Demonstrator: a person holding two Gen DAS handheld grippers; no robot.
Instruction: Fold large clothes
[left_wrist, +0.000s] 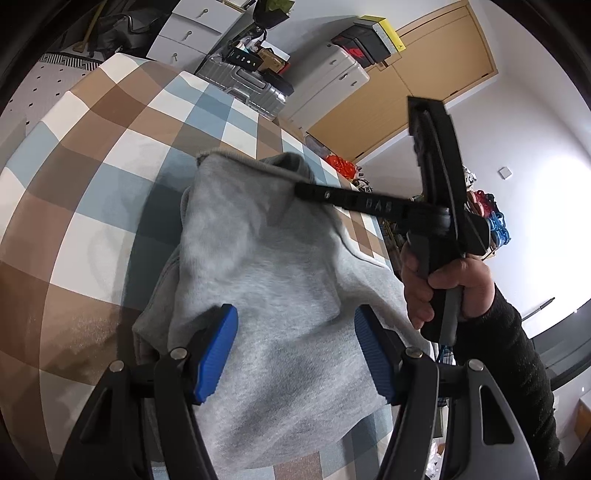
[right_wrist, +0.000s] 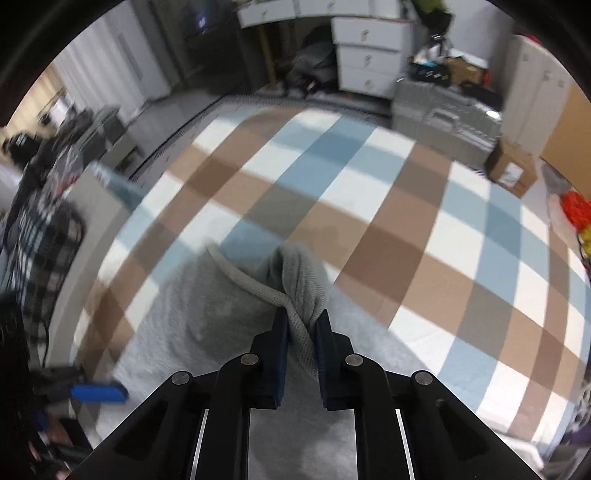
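A large grey sweatshirt (left_wrist: 266, 266) lies on a bed with a brown, blue and white checked cover (left_wrist: 92, 166). My left gripper (left_wrist: 295, 350) is open, its blue pads (left_wrist: 218, 350) wide apart just above the grey cloth, holding nothing. My right gripper (right_wrist: 301, 354) is shut on a bunched fold of the grey sweatshirt (right_wrist: 303, 295) with its ribbed hem, lifted above the rest of the garment (right_wrist: 207, 321). In the left wrist view the right gripper (left_wrist: 306, 192) shows at the sweatshirt's far edge, held by a hand in a black sleeve.
A silver suitcase (left_wrist: 243, 81) and white drawers (left_wrist: 184, 33) stand beyond the bed. A wooden wardrobe (left_wrist: 424, 85) is at the far right. A cardboard box (right_wrist: 511, 170) and the suitcase (right_wrist: 443, 114) sit past the bed. Plaid clothing (right_wrist: 40, 236) lies at the left.
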